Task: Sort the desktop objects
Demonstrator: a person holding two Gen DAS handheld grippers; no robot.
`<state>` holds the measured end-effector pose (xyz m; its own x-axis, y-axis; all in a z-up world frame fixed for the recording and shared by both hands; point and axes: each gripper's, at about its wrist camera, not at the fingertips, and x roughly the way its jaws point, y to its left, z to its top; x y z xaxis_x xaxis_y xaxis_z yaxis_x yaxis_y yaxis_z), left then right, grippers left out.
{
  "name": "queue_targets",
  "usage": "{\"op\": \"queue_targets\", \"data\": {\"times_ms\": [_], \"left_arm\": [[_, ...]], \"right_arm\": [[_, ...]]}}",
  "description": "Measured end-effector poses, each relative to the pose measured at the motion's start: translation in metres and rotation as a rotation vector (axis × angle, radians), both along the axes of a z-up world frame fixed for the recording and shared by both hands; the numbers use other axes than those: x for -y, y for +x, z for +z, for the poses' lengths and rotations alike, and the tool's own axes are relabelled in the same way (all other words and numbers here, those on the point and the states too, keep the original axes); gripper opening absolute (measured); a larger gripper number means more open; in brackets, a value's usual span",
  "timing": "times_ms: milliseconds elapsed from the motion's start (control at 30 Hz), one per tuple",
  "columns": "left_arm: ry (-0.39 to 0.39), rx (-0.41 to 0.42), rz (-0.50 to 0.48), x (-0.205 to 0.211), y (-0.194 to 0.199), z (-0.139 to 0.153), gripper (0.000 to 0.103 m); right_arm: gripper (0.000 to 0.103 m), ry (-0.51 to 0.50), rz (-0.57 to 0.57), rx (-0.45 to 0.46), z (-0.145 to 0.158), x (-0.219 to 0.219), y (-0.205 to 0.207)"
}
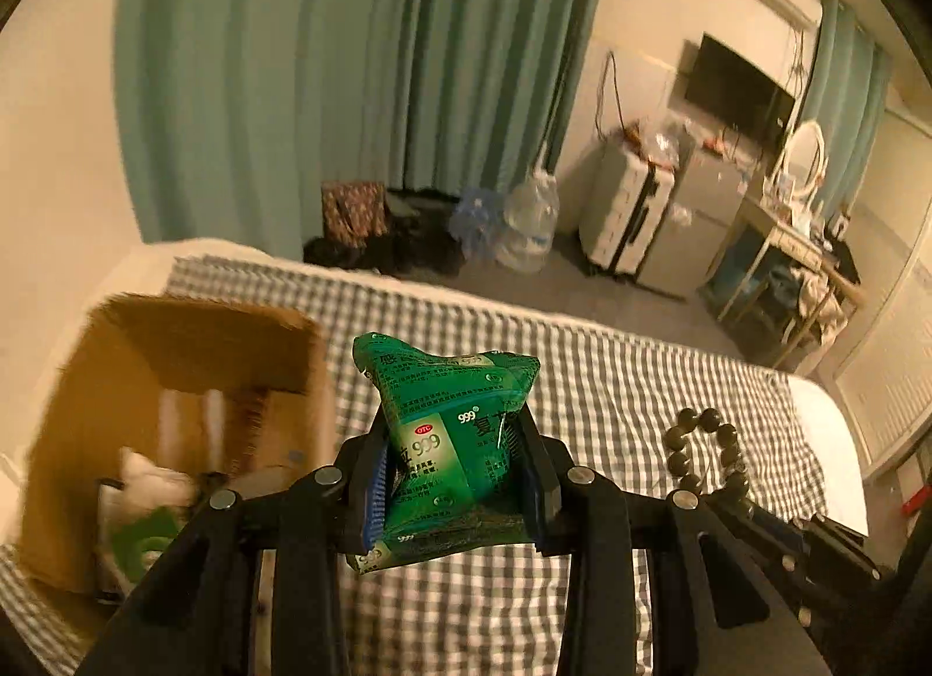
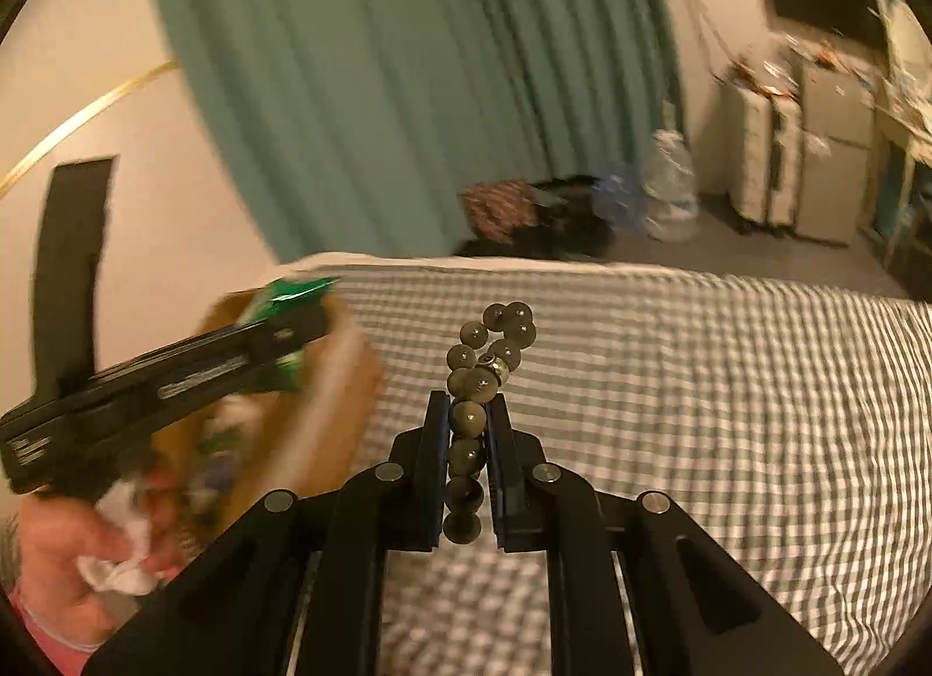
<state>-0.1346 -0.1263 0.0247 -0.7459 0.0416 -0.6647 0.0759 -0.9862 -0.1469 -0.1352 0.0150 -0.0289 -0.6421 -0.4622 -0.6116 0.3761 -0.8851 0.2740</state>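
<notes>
Gingham bedding (image 1: 611,385) in grey and white covers the bed, and most of its surface lies bare out to the far edge, where grey floor begins. A box (image 1: 76,414) of brown cardboard stands open at the bed's left end, close to the wall. White items and something green are seen blurred inside it; they cannot be told apart. A green packet (image 1: 448,443) is pinched and crumpled between the pads of the left gripper (image 1: 451,475), held just right of the box and above the bedding. A bracelet (image 2: 475,420) of dark beads is clamped in the tightly pressed jaws of the right gripper (image 2: 469,469), its free loop standing up past the fingertips. Beyond the bed, bags, a water jug (image 1: 527,227) and a suitcase (image 1: 626,210) are set along the curtain (image 1: 349,64), well apart from both grippers.
</notes>
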Motion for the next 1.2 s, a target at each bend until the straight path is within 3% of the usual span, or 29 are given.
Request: {"op": "queue_targets", "data": {"times_ms": [167,267,333,467,667,767,800,833,867,900,933,1100,1200], "left_arm": [[-0.024,-0.055,0.069,0.05,0.037,0.023,0.037],[-0.042,-0.057,0.137,0.084,0.051,0.026,0.037],[-0.065,-0.052,0.202,0.112,0.061,0.019,0.037],[-0.038,0.014,0.241,0.149,0.064,-0.009,0.037],[-0.039,0.077,0.233,0.162,0.054,-0.035,0.037],[-0.024,0.096,0.248,0.169,0.054,-0.037,0.05],[-0.01,0.096,0.252,0.171,0.054,-0.037,0.059],[-0.001,0.094,0.261,0.173,0.054,-0.037,0.07],[-0.006,0.087,0.278,0.174,0.056,-0.035,0.074],[-0.02,0.075,0.297,0.174,0.059,-0.031,0.079],[-0.027,0.068,0.304,0.174,0.061,-0.028,0.083],[-0.049,0.008,0.306,0.164,0.077,-0.008,0.101],[-0.079,-0.044,0.291,0.146,0.094,-0.002,0.103]], "right_arm": [[0.011,0.03,0.115,-0.071,0.035,0.068,0.029],[0.011,0.024,0.185,-0.078,0.039,0.108,0.037],[0.011,0.043,0.24,-0.066,0.034,0.139,0.038],[0.011,0.081,0.302,-0.017,0.011,0.185,0.033],[0.012,0.125,0.332,0.041,-0.021,0.221,0.02],[0.012,0.118,0.34,0.038,-0.023,0.223,0.013],[0.012,0.12,0.345,0.036,-0.022,0.222,0.013],[0.019,0.124,0.344,0.028,-0.02,0.22,0.011],[0.039,0.129,0.339,0.018,-0.018,0.22,0.015],[0.049,0.137,0.323,0.001,-0.016,0.216,0.018],[0.065,0.143,0.299,-0.022,-0.013,0.212,0.022],[0.081,0.167,0.218,-0.074,0.001,0.186,0.038],[0.091,0.177,0.132,-0.1,0.011,0.161,0.052]]}}
